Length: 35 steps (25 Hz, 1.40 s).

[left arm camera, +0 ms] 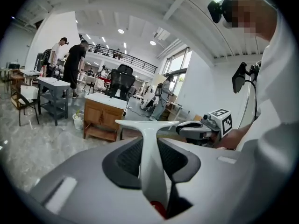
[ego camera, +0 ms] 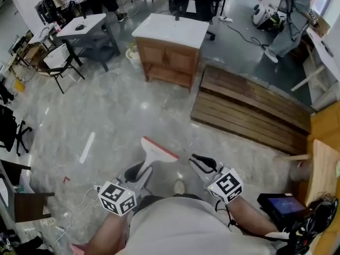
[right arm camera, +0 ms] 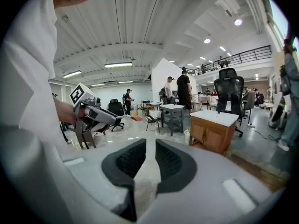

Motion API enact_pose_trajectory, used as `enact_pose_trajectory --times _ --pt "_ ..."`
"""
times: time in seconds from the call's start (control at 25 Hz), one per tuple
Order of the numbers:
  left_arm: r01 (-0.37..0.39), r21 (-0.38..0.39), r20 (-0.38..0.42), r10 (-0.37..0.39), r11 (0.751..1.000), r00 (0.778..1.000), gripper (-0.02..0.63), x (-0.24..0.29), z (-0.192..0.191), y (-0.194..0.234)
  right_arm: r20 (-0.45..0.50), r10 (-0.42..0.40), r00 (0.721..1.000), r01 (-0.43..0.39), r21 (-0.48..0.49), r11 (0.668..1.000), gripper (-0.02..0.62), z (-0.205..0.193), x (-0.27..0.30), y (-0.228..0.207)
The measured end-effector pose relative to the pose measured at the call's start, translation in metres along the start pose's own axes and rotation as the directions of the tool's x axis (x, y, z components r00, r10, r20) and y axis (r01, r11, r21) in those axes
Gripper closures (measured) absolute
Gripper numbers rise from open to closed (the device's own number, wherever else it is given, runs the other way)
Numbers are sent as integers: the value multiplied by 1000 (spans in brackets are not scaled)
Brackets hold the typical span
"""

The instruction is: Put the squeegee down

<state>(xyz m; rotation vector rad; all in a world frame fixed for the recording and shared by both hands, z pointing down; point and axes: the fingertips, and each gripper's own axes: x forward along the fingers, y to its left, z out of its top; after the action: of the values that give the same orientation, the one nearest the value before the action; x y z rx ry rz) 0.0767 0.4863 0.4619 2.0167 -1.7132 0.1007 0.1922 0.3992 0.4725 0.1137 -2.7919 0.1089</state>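
Observation:
A white squeegee (ego camera: 158,150) with a red blade edge sticks forward from my left gripper (ego camera: 142,171), held above the grey marbled floor. In the left gripper view its handle (left arm camera: 152,162) runs up between the black pads, which press on it, and its head spreads out above them. My right gripper (ego camera: 203,165) hovers beside it on the right, apart from the squeegee. Its pads (right arm camera: 170,160) stand a narrow gap apart with nothing between them. Each gripper shows in the other's view: the right gripper (left arm camera: 198,129) and the left gripper (right arm camera: 96,116).
A wooden cabinet with a white top (ego camera: 170,47) stands ahead, a slatted wooden platform (ego camera: 249,108) to its right. A grey desk (ego camera: 87,28) and chairs are at the far left. A person (ego camera: 292,20) stands at the far right. A tablet (ego camera: 284,205) lies by my right arm.

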Motion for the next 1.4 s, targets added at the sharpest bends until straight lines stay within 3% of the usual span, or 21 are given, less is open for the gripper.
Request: enact_pose_trajectory --times 0.2,0.52,0.76,0.96,1.4 --pt "-12 -6 -12 12 1000 1000 503 45 21 -1 30 -76 997 76 -1 997 518 9 -12 -61" --pt "-3 -25 -32 2 1000 999 503 99 48 28 48 -182 982 181 37 983 491 20 1 -115" --pt "41 -24 -39 -42 999 998 503 152 69 87 28 -241 970 240 43 970 491 29 45 -157" --pt "78 -22 -47 -79 997 996 503 186 109 140 -2 -294 956 294 41 955 491 60 87 -193" --pt "94 -41 -87 -97 995 991 503 250 155 243 -13 -373 928 372 111 922 491 103 174 -257"
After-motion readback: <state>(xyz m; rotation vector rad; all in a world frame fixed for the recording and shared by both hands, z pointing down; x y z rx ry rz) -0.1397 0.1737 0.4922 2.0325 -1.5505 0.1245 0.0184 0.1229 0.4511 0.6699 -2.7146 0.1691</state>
